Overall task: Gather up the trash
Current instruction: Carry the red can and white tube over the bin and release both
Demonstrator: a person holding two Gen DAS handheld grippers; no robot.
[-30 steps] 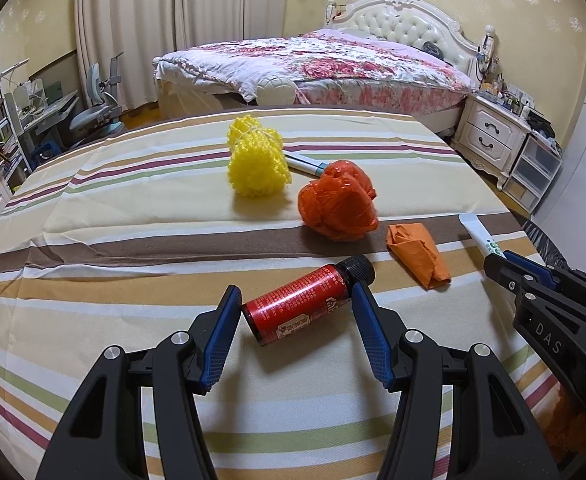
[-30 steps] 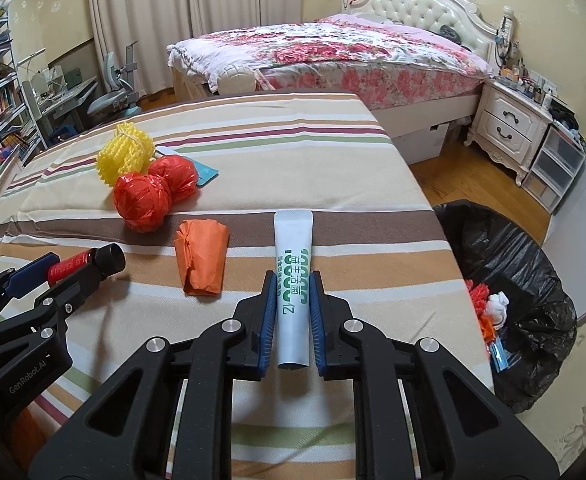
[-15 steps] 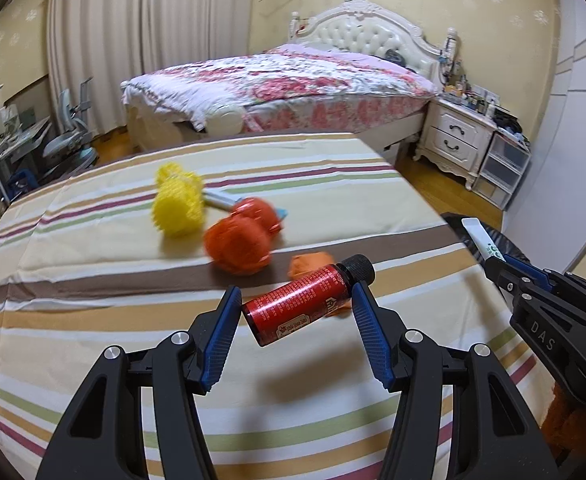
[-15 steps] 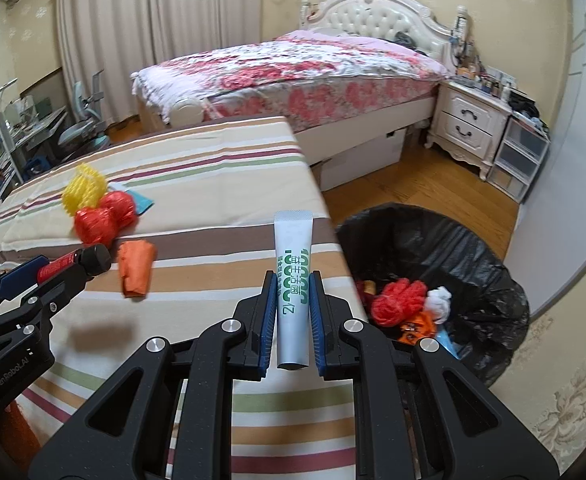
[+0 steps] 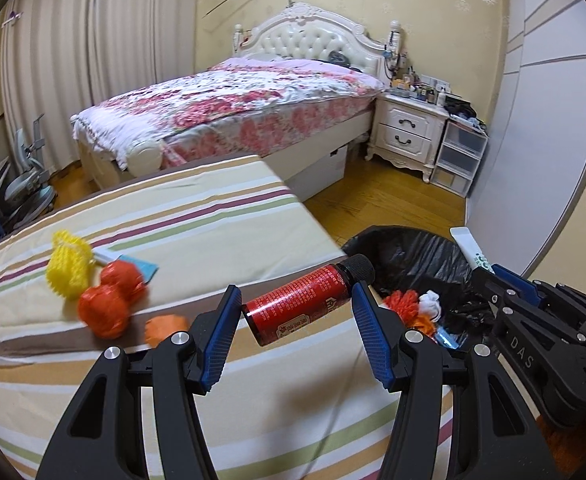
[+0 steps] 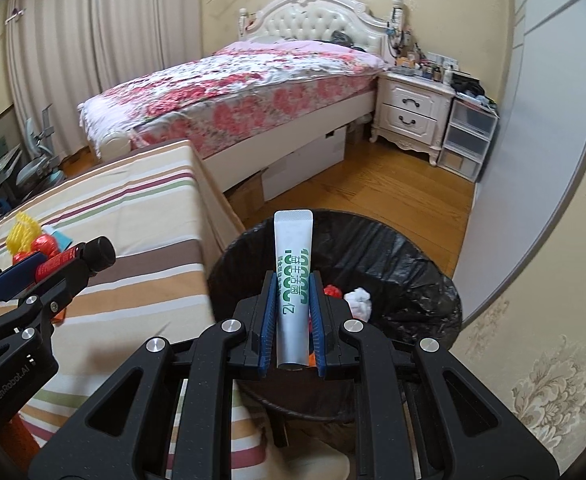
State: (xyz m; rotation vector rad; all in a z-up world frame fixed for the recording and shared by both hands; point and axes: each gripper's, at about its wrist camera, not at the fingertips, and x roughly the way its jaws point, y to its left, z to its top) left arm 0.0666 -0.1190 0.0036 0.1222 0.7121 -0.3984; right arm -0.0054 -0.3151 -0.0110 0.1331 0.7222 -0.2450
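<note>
right wrist: tube (image 6: 294,276) btwn hand-held gripper (image 6: 293,322) jaws

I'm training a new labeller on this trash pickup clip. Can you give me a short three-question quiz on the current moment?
1. True or false: the right gripper holds a white tube over the black-lined bin.
2. What does the left gripper hold? A) yellow foam net B) red bottle C) orange wrapper
3. Fill in: the yellow foam net lies on the striped ____.

Key: 1 true; 2 B, the red bottle; 3 tablecloth.
</note>
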